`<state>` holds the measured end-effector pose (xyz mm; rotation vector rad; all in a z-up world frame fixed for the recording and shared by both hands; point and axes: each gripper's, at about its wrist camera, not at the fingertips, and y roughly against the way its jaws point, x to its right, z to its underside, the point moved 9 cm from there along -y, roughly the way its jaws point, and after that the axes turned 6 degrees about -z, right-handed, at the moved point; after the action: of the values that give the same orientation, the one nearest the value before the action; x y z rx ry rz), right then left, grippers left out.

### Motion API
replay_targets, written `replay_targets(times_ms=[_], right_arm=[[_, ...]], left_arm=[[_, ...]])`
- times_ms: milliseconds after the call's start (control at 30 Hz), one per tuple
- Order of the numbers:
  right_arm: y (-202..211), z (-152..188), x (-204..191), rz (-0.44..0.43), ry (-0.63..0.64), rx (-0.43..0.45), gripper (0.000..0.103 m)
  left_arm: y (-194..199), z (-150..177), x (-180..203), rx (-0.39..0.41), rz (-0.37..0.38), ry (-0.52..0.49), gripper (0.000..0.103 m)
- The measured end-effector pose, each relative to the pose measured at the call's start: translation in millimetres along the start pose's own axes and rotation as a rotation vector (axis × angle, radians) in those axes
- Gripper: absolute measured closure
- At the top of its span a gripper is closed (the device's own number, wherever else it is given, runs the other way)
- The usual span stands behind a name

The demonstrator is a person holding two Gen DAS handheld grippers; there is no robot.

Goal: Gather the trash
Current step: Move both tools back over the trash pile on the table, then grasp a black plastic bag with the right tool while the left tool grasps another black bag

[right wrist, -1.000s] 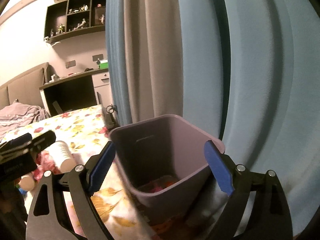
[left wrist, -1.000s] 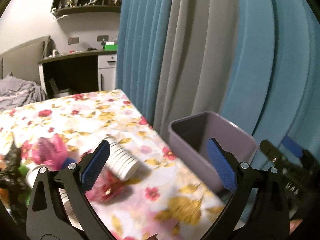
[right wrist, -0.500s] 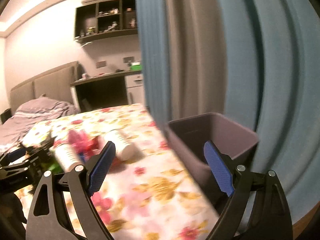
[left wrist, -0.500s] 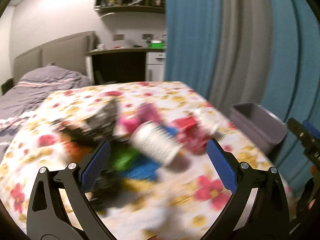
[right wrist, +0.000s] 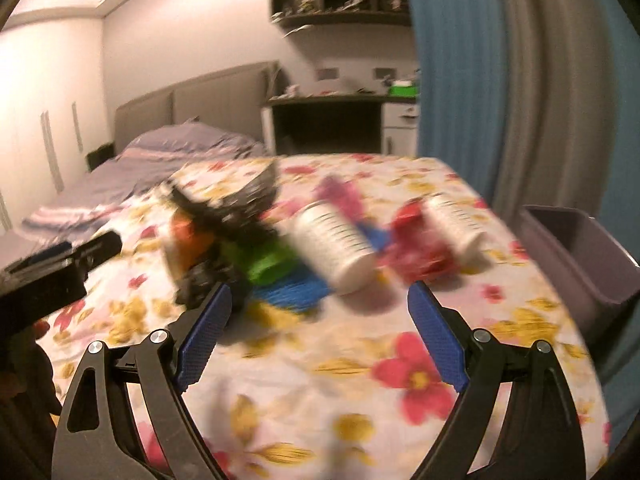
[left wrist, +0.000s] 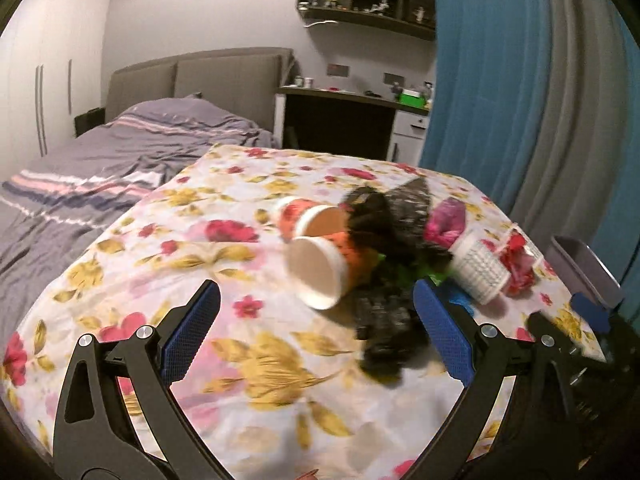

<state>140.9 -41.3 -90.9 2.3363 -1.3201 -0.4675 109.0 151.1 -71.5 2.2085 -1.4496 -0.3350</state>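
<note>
Trash lies heaped mid-worktop [left wrist: 120, 264], centre to right of both frames. Left hand-held gripper [left wrist: 316, 332] spread wide, empty; right hand-held gripper [right wrist: 318, 336] likewise wide, nothing between its pads. White cup [right wrist: 334, 246] lies on its side just above the right one's gap, long axis running upper left to lower right, closed end toward it. Judgement: right hand is nearer this cup. Orange cup [left wrist: 324, 272] sits above the left gap, mouth facing it. Bin [right wrist: 576, 252] at right edge.
</note>
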Motion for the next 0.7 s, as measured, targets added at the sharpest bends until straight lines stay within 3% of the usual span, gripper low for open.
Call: replay_targets(times_ms=[367, 467, 633, 700], right_arm=[[-53.1, 4.4, -57.2, -0.080, 0.029, -0.105, 0.030], [-62.5, 5.9, -60.0, -0.089, 0.024, -0.130, 0.040], [-72.3, 12.1, -62.1, -0.110, 0.016, -0.175, 0.069], [-71.8, 12.0, -61.4, -0.122, 0.010, -0.175, 0.075]], left_arm=[[-5.2, -6.8, -38.6, 0.015, -0.011, 0.045, 0.007], [-6.1, -9.4, -38.5, 0.022, 0.006, 0.050, 0.007], [-12.7, -10.0, -28.2, 0.020, 0.037, 0.041, 0.007], [-15.9, -8.6, -24.0, 0.012, 0.047, 0.040, 0.007]])
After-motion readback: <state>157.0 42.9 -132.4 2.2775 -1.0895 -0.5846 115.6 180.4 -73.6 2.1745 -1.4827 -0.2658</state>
